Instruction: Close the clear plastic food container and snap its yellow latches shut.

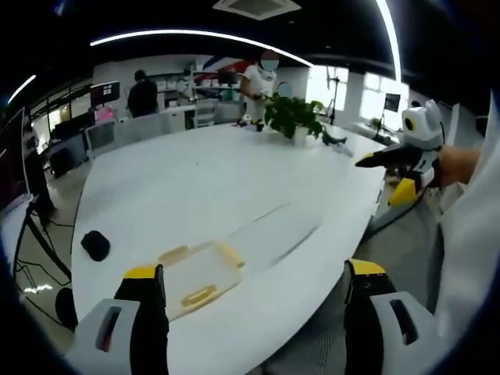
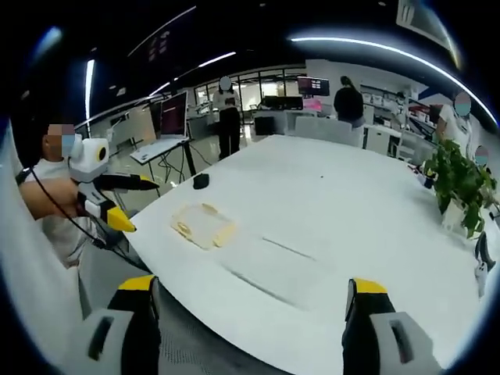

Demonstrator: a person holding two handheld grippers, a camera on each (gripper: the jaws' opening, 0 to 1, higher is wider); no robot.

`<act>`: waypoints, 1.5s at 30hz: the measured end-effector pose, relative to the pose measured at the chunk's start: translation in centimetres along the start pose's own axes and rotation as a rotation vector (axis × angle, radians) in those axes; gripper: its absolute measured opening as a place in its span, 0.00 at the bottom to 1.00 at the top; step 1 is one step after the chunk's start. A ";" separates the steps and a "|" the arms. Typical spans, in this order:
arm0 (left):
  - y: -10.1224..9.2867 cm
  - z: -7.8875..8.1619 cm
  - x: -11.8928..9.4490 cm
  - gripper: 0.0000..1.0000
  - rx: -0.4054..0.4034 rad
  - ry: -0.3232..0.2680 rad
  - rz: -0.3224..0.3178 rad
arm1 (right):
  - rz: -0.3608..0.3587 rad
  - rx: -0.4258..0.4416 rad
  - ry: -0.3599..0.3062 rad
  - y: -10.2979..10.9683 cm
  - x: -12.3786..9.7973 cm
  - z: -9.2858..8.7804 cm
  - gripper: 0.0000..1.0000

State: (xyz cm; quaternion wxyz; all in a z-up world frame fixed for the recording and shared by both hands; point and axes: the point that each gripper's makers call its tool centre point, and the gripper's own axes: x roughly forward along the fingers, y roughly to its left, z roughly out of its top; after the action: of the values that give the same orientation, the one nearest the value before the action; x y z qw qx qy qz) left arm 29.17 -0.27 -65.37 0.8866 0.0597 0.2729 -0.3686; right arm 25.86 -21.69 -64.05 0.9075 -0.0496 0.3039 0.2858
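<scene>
I have both grippers held up off the big white table, and neither is on anything yet. The clear container lies flat near the table's near edge, with yellow latches showing along its sides; from here I cannot tell whether the lid already sits down on the base. In the left gripper view it rests just ahead of my left gripper, nearer the left jaw than the right, its long axis running on a slant across the jaw line rather than along it. Those jaws stand wide apart and empty. In the right gripper view the same container is farther off and well to the left of my right gripper, whose jaws are also spread wide with nothing between them. The left gripper hangs beside the table edge there, close to the container. So I judge the left side is the nearer one and should go in first, while the right must swing across before it can press a latch. A small black object sits apart on the table, clear of the path.
</scene>
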 end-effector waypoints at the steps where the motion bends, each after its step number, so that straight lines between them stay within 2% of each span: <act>1: 0.2 -0.1 0.0 0.92 -0.002 0.005 0.004 | 0.004 -0.005 0.000 0.1 0.2 0.1 0.99; 10: 1.9 0.4 0.1 0.89 0.018 -0.007 0.004 | 0.040 -0.048 0.010 0.9 2.4 1.7 0.99; 13: 2.1 0.5 0.1 0.88 0.040 -0.005 -0.004 | 0.050 -0.084 0.014 1.1 2.9 2.0 0.87; 16: 2.6 0.5 -0.1 0.88 0.042 -0.003 -0.010 | 0.074 -0.083 -0.002 1.7 3.5 2.7 0.91; 20: 2.7 0.2 -0.3 0.86 0.033 0.003 -0.024 | 0.085 -0.118 0.014 2.0 4.3 2.6 0.88; 24: 3.0 0.0 -0.5 0.87 0.045 0.009 -0.028 | 0.110 -0.116 0.015 2.8 4.9 2.9 0.87; 34: 4.1 -0.6 -0.7 0.88 0.109 0.044 -0.060 | 0.185 -0.244 0.050 5.2 6.7 3.3 0.87; 38: 4.6 -1.0 -0.7 0.87 0.105 0.053 -0.077 | 0.237 -0.229 0.049 6.2 7.5 3.8 0.86; 45: 5.8 -1.7 -0.8 0.87 0.102 0.062 -0.078 | 0.262 -0.290 0.071 7.0 9.0 4.0 0.86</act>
State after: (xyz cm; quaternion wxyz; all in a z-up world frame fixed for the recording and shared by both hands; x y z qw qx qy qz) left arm 31.94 4.93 -66.94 0.8584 0.1056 0.2834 -0.4144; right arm 29.94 -10.40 -65.44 0.8346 -0.1501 0.2954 0.4401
